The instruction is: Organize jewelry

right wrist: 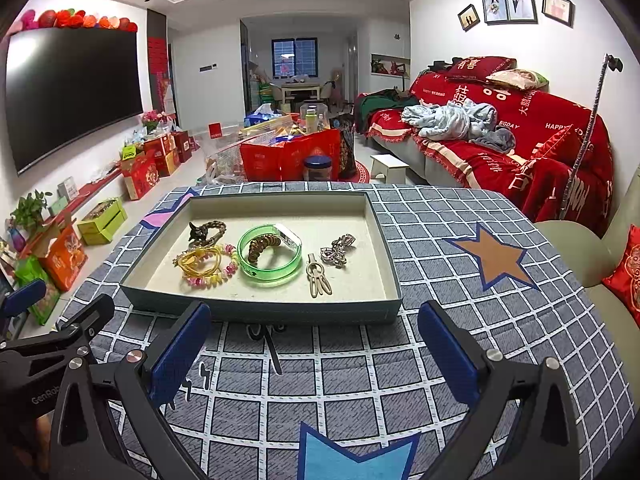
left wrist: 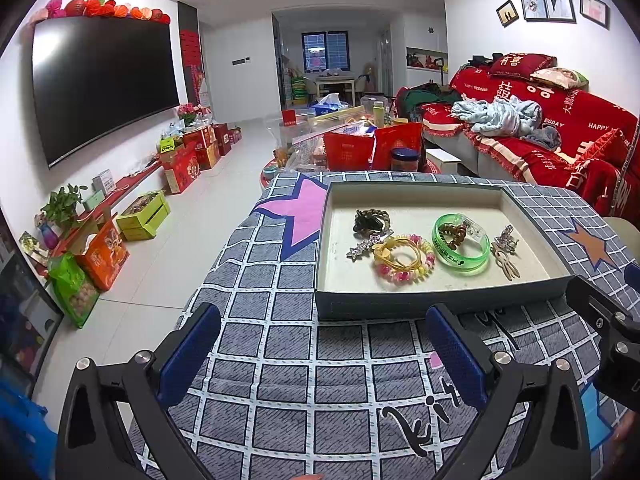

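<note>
left gripper (left wrist: pixel 320 352): jaws were wide apart, nothing in them, hovering over the cloth (left wrist: pixel 280 344) just short of the tray (left wrist: pixel 400 304)

tray: all the jewelry sat inside already, bunched mid-tray, some touching

beads (right wrist: pixel 208 270): tangled with a yellow band, so lift slow imo

bangle (right wrist: pixel 269 259): had a coil inside, grab the rim only

clips (right wrist: pixel 328 260): flat, pinch edge-on

right gripper (right wrist: pixel 316 352): also gaping, empty, same spot near the tray

stage: fit either pre-sort or done, couldn't tell
</note>
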The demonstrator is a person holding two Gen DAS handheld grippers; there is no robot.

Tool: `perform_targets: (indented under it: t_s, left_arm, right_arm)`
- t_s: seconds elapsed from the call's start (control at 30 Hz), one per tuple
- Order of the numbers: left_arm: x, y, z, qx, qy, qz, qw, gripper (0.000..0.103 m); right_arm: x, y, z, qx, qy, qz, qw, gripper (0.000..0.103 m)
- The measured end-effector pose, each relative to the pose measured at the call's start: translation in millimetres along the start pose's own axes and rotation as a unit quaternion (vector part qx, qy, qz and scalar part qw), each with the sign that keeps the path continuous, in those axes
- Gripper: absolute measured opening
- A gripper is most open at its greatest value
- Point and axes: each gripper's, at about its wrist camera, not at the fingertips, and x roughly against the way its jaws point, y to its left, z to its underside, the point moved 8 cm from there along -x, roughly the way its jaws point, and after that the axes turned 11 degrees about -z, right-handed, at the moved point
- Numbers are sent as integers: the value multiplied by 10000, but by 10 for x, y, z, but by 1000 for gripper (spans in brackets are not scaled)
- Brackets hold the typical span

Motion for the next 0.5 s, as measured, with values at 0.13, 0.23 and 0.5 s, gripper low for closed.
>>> perform_targets:
  t_s: [0.13, 0.23, 0.5]
  left_arm:
    - [-3, 4, -6, -9, 0, 5, 10000, 103]
    - [-1, 0, -3, -13, -2, 3, 10000, 103]
    - [-5, 10, -13, -9, 3, 5, 10000, 103]
  right_arm:
    - [5, -2, 0, -2, -6, -1, 10000, 103]
    - [9, -4, 1, 5, -11, 7, 10000, 103]
    - [-1, -4, 5, 2, -9, 2, 10000, 103]
